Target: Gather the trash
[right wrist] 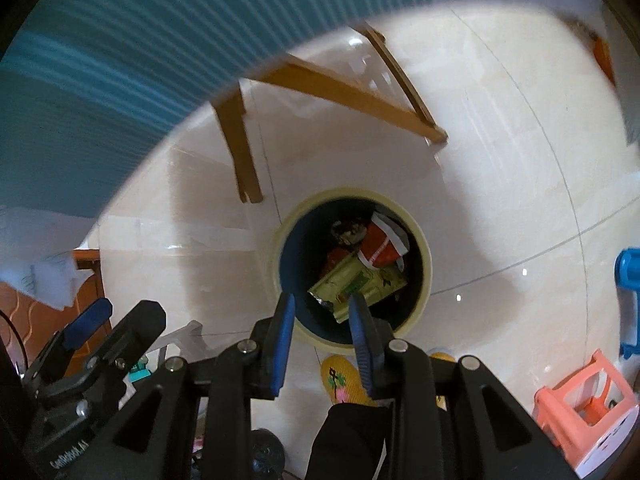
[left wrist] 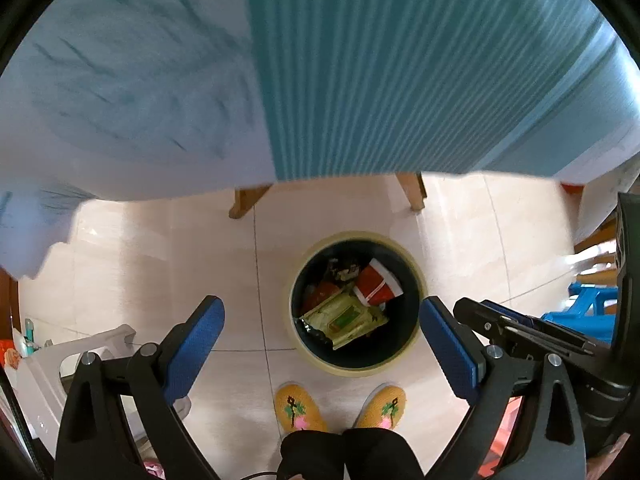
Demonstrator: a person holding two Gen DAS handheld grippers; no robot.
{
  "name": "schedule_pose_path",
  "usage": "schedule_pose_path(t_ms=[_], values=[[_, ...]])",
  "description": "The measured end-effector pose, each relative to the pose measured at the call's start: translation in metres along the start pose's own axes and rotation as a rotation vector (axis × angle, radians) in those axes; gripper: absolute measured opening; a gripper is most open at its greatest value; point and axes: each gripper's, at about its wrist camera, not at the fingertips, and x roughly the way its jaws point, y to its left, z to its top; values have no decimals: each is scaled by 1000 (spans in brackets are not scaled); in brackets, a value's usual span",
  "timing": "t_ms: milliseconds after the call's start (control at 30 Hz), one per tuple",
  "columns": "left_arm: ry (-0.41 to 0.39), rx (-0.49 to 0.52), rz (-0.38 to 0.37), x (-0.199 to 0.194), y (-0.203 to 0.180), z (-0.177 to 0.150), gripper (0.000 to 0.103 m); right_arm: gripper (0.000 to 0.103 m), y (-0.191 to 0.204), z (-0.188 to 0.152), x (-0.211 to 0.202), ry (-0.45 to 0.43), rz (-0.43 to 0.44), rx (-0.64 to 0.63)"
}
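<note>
We saw trash bin [left wrist: 356, 300] straight below both tongs; left tongs [left wrist: 322, 330] gaped wide, empty; right tongs [right wrist: 322, 312] part-open, empty, equally near.

The worktop [left wrist: 360, 80] under its blue cloth was smeared by motion blur and cut off by the lens edge; only its wooden legs [right wrist: 240, 148] showed below; inside the bin [left wrist: 416, 280] the green wrapper [left wrist: 344, 320] and red cup [left wrist: 374, 284] covered the darker scraps beneath, too small to tell apart; the person's yellow slippers [left wrist: 300, 408] were half hidden by dark trouser legs [left wrist: 348, 456]; in the right wrist view the right hand-held gripper [right wrist: 322, 316] overlapped the bin's near rim
</note>
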Motion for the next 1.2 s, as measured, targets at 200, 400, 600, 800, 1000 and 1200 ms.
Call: schedule_pose_path(t_ms=[200,400,600,800,1000,1200], values=[[-48,-20,0,-60,2,13,97,36,27,-1,-54,-61,8,-74],[-103,-51,15,-126,3,29,97,36,58,3,-120,-136,23,-168],[-157,-89,50,-188,5,45,97,47,84,15,-190,-210,37,-237],[-190,-132,96,-229,7,60,97,48,104,27,-249,-279,54,-275],[-268,-141,102,-267,0,71,97,48,118,33,-293,-321,89,-289],[-276,-134,103,-277,-11,75,96,49,131,38,-314,-351,61,-333]])
